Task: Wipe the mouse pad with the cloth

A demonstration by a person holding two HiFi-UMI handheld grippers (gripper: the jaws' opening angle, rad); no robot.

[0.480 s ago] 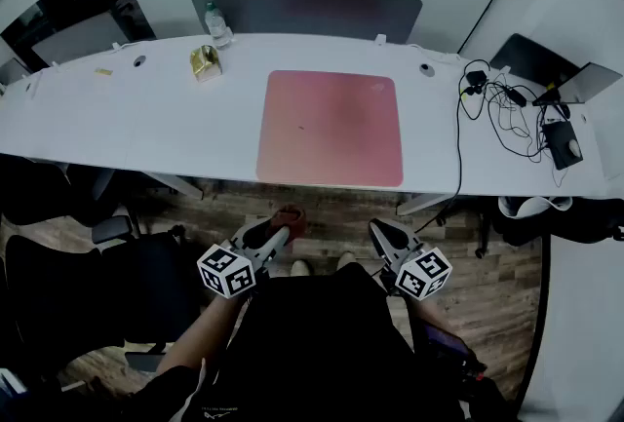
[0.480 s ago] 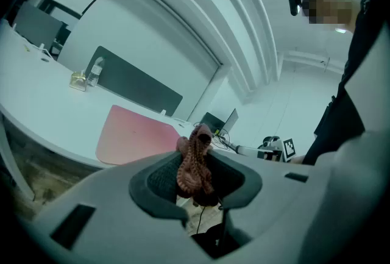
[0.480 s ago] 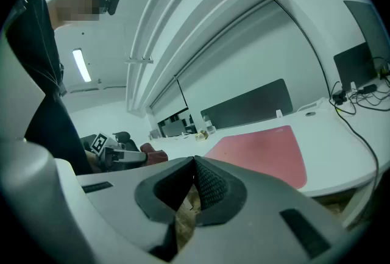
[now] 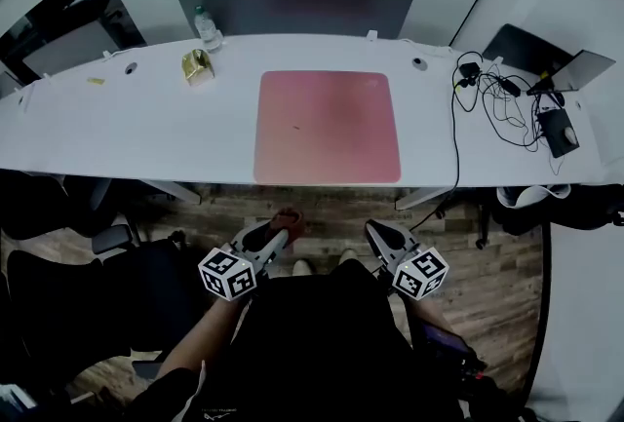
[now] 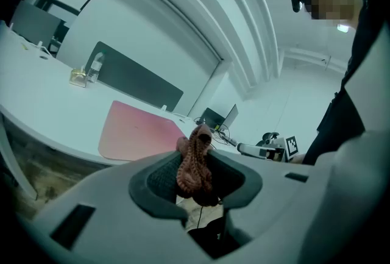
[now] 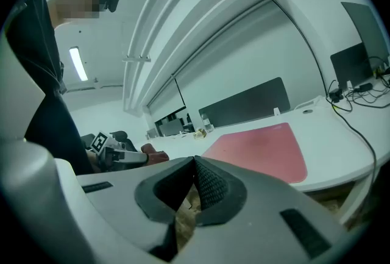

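Gripping the reddish cloth (image 4: 289, 218) in the left gripper (image 4: 277, 235), low in frame.
Right gripper (image 4: 376, 233) pressed closed, empty; pink mouse pad (image 4: 327, 126) mid-frame on the tabletop (image 4: 117, 128).

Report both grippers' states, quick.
Left gripper: shut on the cloth.
Right gripper: shut, nothing between its jaws.

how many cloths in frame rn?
1. The cloth is clamped in the left gripper, short of the desk's near edge, off the mouse pad. None shows on the desk; the right gripper is shut on nothing.
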